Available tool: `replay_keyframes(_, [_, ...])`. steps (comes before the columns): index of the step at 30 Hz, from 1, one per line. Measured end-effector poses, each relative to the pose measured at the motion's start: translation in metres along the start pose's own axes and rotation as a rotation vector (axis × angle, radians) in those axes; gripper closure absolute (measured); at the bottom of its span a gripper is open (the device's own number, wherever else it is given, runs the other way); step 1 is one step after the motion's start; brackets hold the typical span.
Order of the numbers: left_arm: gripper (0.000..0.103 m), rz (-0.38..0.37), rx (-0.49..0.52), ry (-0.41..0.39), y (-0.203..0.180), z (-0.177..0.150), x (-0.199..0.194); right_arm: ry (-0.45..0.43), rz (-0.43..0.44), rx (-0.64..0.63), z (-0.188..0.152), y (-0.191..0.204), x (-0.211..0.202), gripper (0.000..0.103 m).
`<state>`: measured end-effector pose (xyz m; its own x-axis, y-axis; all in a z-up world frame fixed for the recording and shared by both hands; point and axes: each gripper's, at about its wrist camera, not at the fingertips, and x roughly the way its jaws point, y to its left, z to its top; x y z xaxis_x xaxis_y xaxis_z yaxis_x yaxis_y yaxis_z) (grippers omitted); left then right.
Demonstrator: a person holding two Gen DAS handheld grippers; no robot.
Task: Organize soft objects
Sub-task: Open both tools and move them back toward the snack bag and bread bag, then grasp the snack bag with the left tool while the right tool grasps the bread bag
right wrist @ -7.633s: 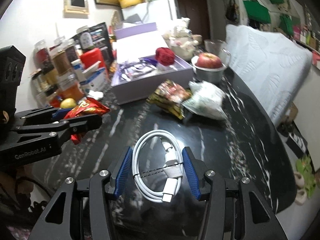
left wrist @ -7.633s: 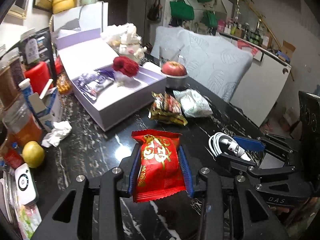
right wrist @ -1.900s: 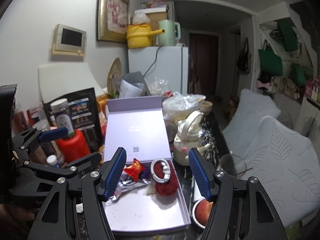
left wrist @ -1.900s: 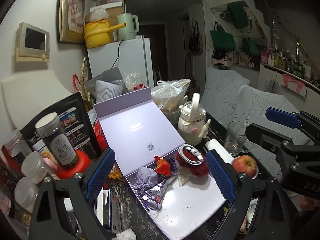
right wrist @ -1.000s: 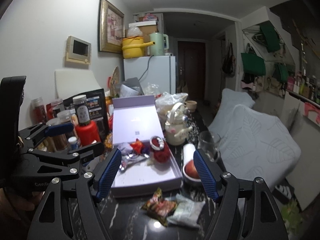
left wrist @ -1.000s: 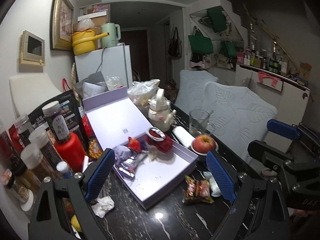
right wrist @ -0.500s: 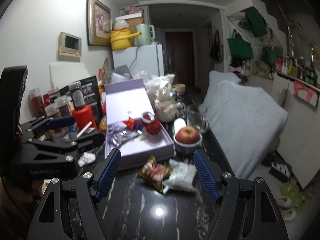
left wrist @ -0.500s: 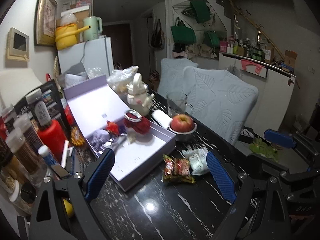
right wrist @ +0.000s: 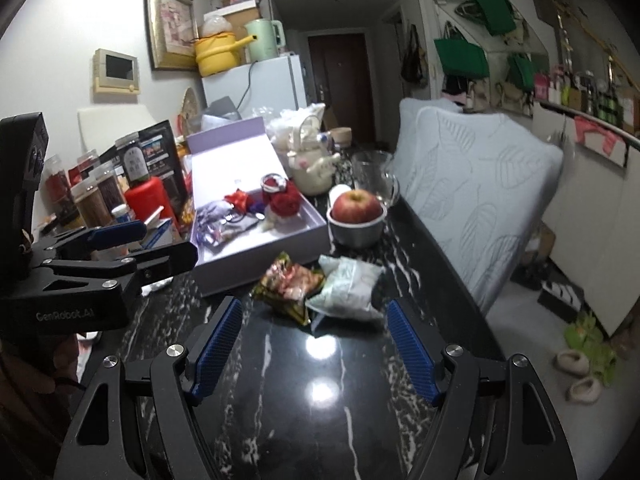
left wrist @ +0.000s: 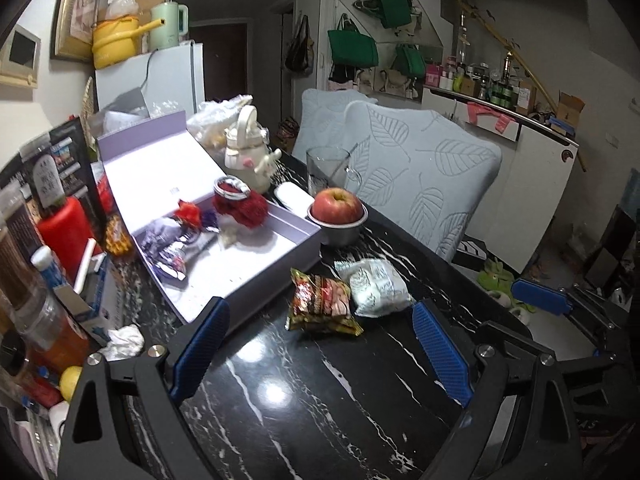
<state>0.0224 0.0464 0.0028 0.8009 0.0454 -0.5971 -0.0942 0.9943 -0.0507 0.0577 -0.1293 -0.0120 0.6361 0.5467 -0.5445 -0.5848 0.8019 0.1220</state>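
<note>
Left claw [left wrist: 320, 344] hangs wide and empty above the dark marbled surface [left wrist: 304, 408], its blue pads well apart. In the left wrist view, two soft packets lie side by side just ahead of it: a red-and-yellow snack packet [left wrist: 320, 300] and a pale white pouch [left wrist: 376, 286], touching or nearly so. Beyond them stands the open lilac box [left wrist: 256, 256], which already holds a red woolly ball [left wrist: 242, 206], a small red sweet bag [left wrist: 187, 211] and a purple foil wrapper [left wrist: 166, 242]. An apple [left wrist: 337, 205] sits in a metal bowl beside the box. Judging by this, the step in hand is the approach to the remaining packets, and the next move calls for lowering over one and closing gently on its crinkled body.

From the right wrist view, the right claw [right wrist: 316, 346] is likewise spread wide and holds nothing. The snack packet [right wrist: 290, 286] and the white pouch [right wrist: 348, 290] lie between and just beyond its pads, near the front wall of the box [right wrist: 264, 264]. Both look puffy, light and easily squashed; the pouch sits nearer this claw's right pad.
</note>
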Motion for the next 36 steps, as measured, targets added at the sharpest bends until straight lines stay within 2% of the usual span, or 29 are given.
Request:
replay_keyframes(13, [0.009, -0.037, -0.026, 0.108, 0.004, -0.017, 0.052, 0.070, 0.034, 0.056, -0.027, -0.020, 0.034, 0.026])
replay_keyframes(15, [0.009, -0.037, -0.027, 0.115, 0.005, -0.018, 0.060, 0.072, 0.028, 0.053, -0.028, -0.022, 0.040, 0.023])
replay_keyframes(28, [0.009, -0.090, -0.034, 0.182, 0.013, -0.010, 0.123, 0.135, 0.004, 0.047, -0.019, -0.047, 0.096, 0.023])
replay_keyframes(36, [0.009, -0.046, -0.029, 0.227, 0.013, -0.006, 0.160, 0.156, 0.011, 0.047, -0.012, -0.055, 0.116, 0.023])
